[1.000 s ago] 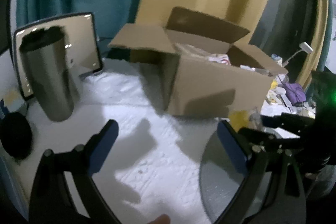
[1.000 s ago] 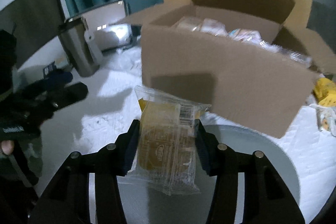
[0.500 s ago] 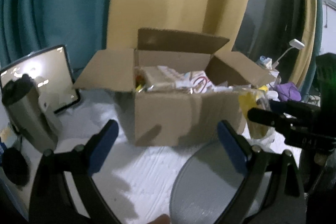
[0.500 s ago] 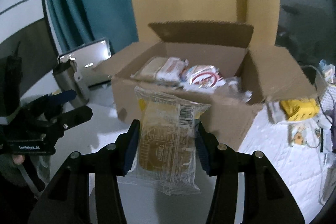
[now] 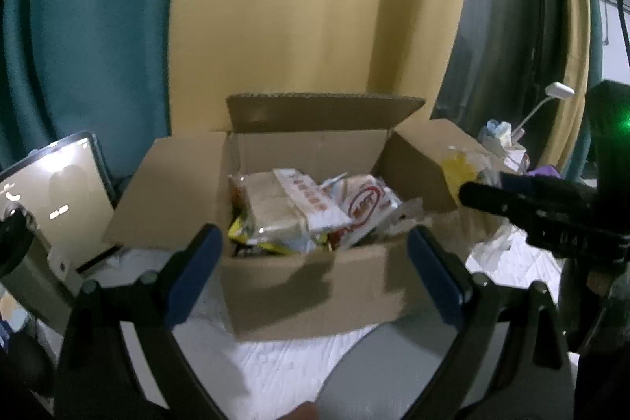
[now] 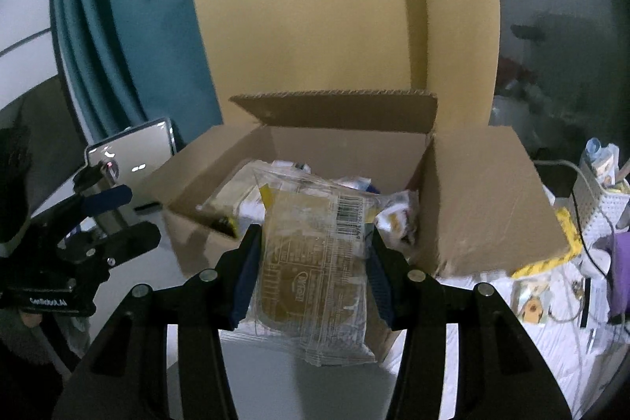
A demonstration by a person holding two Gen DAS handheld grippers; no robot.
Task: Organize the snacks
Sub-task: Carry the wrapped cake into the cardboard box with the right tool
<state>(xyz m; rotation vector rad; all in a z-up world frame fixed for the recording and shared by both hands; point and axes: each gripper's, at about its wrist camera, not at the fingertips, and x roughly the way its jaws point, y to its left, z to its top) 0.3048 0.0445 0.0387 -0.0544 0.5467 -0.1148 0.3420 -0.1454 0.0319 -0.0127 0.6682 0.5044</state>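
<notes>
An open cardboard box (image 5: pixel 307 282) (image 6: pixel 488 207) stands on the white table, holding several snack packets (image 5: pixel 299 207). My right gripper (image 6: pixel 315 250) is shut on a clear-wrapped yellow cake packet (image 6: pixel 315 262), held just in front of and above the box's near edge. The packet (image 5: pixel 458 166) and the right gripper show at the right of the left wrist view. My left gripper (image 5: pixel 315 250) is open and empty, in front of the box; it also shows at the left of the right wrist view (image 6: pixel 114 215).
A steel tumbler (image 6: pixel 106 199) and a tablet (image 5: pixel 55 183) stand left of the box. A grey round plate (image 5: pixel 393 368) lies in front. Loose snacks, cables and a white basket (image 6: pixel 598 195) crowd the right side. Teal and yellow curtains hang behind.
Both grippers have risen and now look down into the box. The right gripper has carried the cake packet up toward the box opening.
</notes>
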